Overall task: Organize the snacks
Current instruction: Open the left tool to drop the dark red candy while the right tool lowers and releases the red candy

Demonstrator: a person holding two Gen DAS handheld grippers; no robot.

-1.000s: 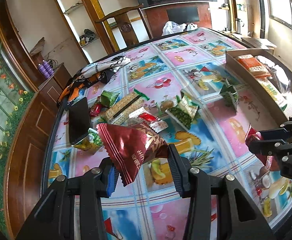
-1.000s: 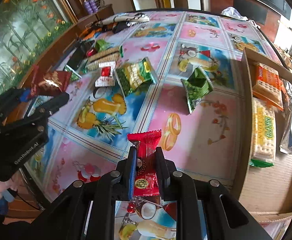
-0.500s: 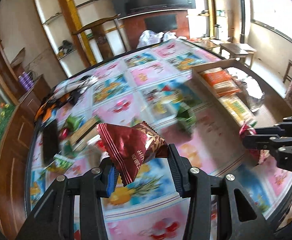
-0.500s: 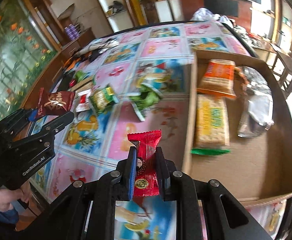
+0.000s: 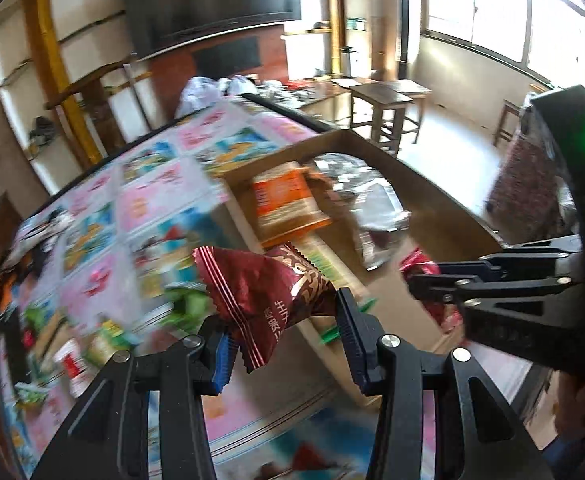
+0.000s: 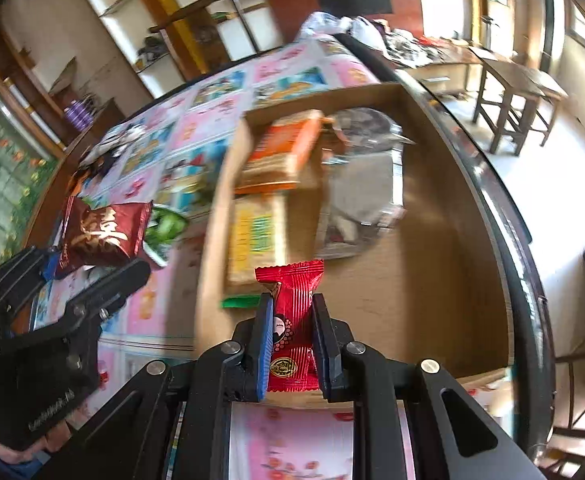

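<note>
My left gripper [image 5: 284, 312] is shut on a dark red snack packet [image 5: 264, 292] and holds it in the air near the near-left side of the cardboard box [image 5: 444, 216]. The packet also shows in the right wrist view [image 6: 100, 236]. My right gripper [image 6: 292, 320] is shut on a small bright red candy packet [image 6: 292, 316], held over the box's near part [image 6: 412, 288]. The box holds an orange packet [image 6: 288, 148], a yellow-green packet [image 6: 256, 236] and a silver foil bag [image 6: 360, 184].
Several loose snack packets [image 5: 92, 344] lie blurred on the colourful tablecloth [image 5: 152, 200] left of the box. The table's dark edge [image 6: 504, 216] runs just right of the box. A stool [image 5: 388, 100] and a chair stand beyond the table.
Both grippers have swung to the right with their packets, from over the tablecloth to the cardboard box. The view is motion-blurred.
</note>
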